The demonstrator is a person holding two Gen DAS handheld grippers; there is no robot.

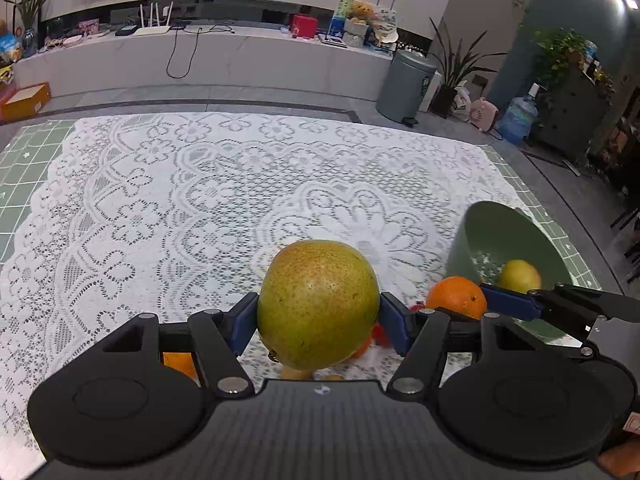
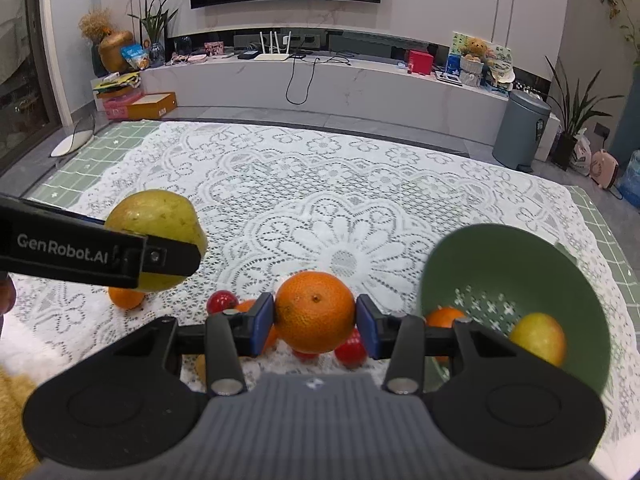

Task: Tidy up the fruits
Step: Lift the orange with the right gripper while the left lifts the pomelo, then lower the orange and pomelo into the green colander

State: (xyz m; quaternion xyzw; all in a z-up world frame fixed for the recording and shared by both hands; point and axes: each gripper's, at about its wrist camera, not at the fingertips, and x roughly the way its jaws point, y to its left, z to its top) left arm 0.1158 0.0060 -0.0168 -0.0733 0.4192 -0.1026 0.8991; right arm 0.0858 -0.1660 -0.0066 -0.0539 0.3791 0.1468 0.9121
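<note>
Both sets of jaws are clamped on fruit: the left gripper (image 1: 319,322) pinches a big green pear (image 1: 318,304) across its widest part, blue pads flat against its sides, and the right gripper (image 2: 316,322) squeezes an orange (image 2: 315,311) the same way, a grip that should keep round fruit from rolling out. Both fruits hang above the lace tablecloth (image 2: 320,200), apparently ready to be carried to the green bowl (image 2: 520,256) at the lower right of both views, tipped so its mouth faces the grippers. A yellow fruit (image 2: 538,338) and another orange (image 2: 444,316) already lie in it. Small red fruits (image 2: 222,301) and an orange (image 2: 126,298) wait on the cloth low in the right view. The cloth's upper half is bare, leaving free room to swing, though the grippers hang near each other and the bowl's rim.
</note>
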